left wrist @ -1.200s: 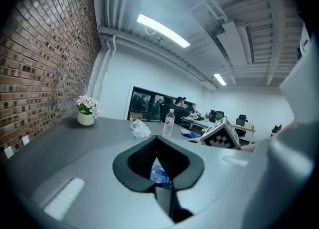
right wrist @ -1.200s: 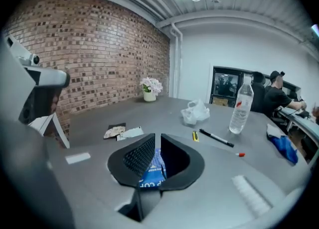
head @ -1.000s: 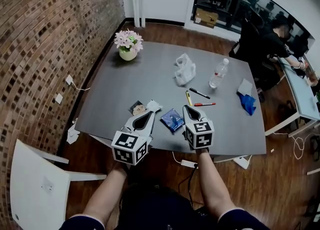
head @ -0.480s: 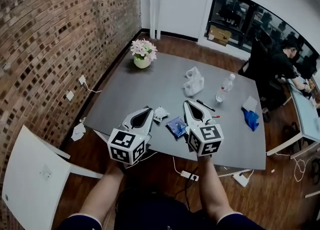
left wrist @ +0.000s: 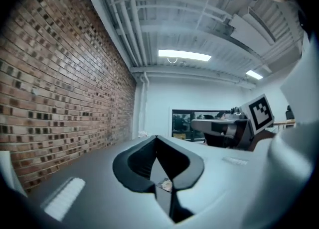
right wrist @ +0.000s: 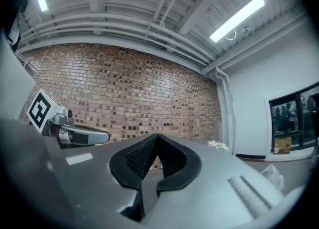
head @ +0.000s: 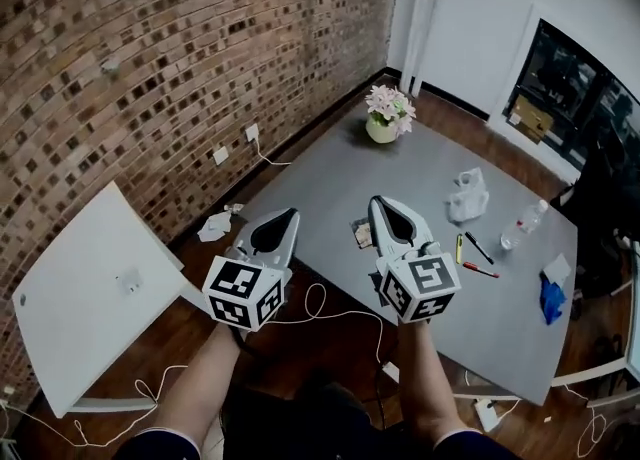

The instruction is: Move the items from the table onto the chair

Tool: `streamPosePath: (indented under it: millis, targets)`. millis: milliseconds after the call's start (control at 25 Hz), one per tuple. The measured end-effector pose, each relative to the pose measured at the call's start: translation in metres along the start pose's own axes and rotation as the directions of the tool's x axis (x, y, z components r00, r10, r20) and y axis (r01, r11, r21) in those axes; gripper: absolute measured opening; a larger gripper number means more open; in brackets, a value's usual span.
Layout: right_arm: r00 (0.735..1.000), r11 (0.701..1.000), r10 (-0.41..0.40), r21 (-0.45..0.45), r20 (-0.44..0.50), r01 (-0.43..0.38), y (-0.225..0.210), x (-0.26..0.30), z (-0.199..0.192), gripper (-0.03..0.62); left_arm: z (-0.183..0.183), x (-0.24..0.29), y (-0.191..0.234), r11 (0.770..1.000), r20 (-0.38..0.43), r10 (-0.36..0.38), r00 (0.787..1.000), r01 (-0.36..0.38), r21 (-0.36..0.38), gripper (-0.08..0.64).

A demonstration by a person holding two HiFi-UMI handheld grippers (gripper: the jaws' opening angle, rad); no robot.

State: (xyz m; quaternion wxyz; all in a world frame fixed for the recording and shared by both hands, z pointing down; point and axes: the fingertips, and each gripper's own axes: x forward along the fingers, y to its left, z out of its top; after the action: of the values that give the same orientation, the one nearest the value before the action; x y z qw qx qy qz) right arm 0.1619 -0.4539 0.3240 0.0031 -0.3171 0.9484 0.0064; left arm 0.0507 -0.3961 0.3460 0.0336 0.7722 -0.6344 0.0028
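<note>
Counting one chair [head: 90,288], one bottle [head: 522,226], three pens [head: 478,246]; I am holding left gripper [head: 290,214] and right gripper [head: 376,201] level, both jaws pressed together.

Office meeting room: a large grey table [head: 330,193] on a dark wood floor [head: 300,143], with a red brick wall [head: 150,58] carrying power sockets [head: 252,133] alongside the table. On the table are potted flowers [head: 388,114], pens [head: 478,248] and a water bottle [head: 522,224]. A white chair [head: 85,293] stands off the table's near corner, dark-framed glazing [head: 575,98] lies beyond the table, and a strip light [left wrist: 184,55] and bare pipes [left wrist: 124,24] hang above the table
</note>
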Motion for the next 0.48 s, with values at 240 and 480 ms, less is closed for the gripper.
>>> streamPosePath:
  millis: [240, 480]
  targets:
    - [0.974, 0.974, 0.226, -0.023, 0.013, -0.225, 0.116, 0.054, -0.004, 0.002, 0.0, -0.094, 0.084, 0.975, 0.042, 0.22, 0.975, -0.22, -0.005, 0.011]
    - [0.908, 0.907, 0.419, -0.037, 0.006, -0.419, 0.258, 0.093, -0.008, 0.002, -0.001, -0.217, 0.161, 0.913, 0.069, 0.408, 0.91, -0.407, -0.034, 0.011]
